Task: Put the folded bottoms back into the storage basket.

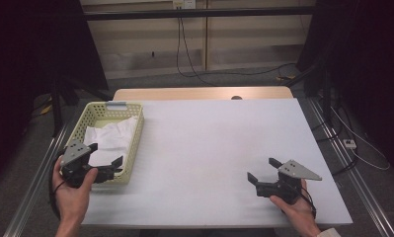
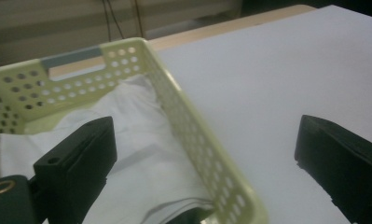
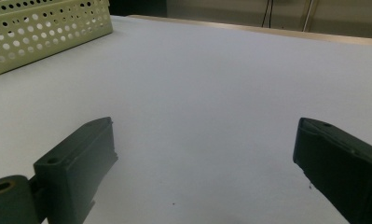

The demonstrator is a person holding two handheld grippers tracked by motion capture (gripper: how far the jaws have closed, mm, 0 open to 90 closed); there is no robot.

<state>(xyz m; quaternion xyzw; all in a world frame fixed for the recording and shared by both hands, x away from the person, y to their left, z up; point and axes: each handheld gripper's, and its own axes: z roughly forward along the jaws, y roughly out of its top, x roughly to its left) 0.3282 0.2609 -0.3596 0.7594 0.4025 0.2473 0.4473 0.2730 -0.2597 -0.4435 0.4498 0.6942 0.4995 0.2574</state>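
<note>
Basket (image 1: 133,148) holding white cloth (image 1: 110,138) sits under spread left gripper (image 1: 105,159); right gripper (image 1: 262,169) spread, empty.

- Left gripper (image 1: 106,156): near corner of basket (image 1: 133,148) hidden beneath it in high view.
- Left gripper view: white cloth (image 2: 141,140) partly covered by the jaw on the view's left; basket cut off at left and bottom edges.
- Right gripper view: basket cut off at the top-left corner, well beyond the jaws.
- Right hand (image 1: 295,210): forearm cut off at bottom edge, high view.
</note>
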